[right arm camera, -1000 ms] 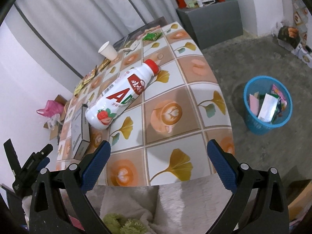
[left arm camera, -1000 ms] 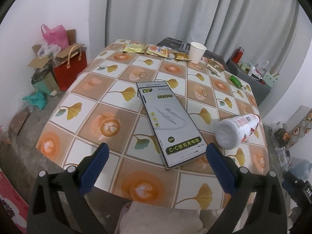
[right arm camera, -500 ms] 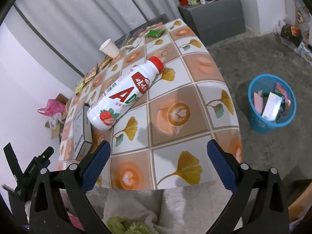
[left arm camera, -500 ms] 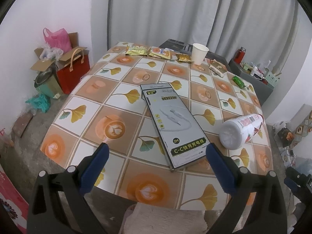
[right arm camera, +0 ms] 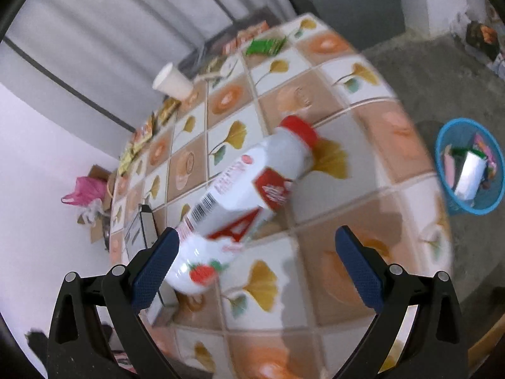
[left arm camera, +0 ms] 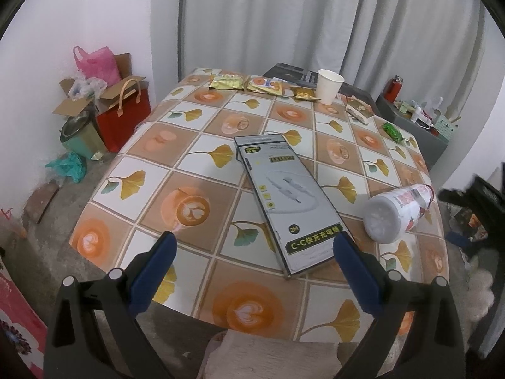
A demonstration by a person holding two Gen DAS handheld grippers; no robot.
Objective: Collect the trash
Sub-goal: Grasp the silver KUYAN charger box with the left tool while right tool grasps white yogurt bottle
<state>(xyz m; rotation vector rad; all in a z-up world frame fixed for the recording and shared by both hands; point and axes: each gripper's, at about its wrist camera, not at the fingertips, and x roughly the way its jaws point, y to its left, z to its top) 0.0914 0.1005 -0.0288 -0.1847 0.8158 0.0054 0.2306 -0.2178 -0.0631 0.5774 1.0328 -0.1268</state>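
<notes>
The white bottle with a red cap lies on its side on the tiled table; the right wrist view looks down its length, blurred, while the left wrist view sees only its round base near the table's right edge. Only the right view shows the blue basket on the floor beside the table, already holding scraps. Only the left view shows the flat cable box full-face, lying just left of the bottle.

The right gripper is spread wide and empty — the bottle's base sits close by its left pad, but contact cannot be told. The left gripper is likewise wide open, holding nothing; the box's near end lies between its pads, farther out on the table.

Farther back stand a paper cup and several snack wrappers.
</notes>
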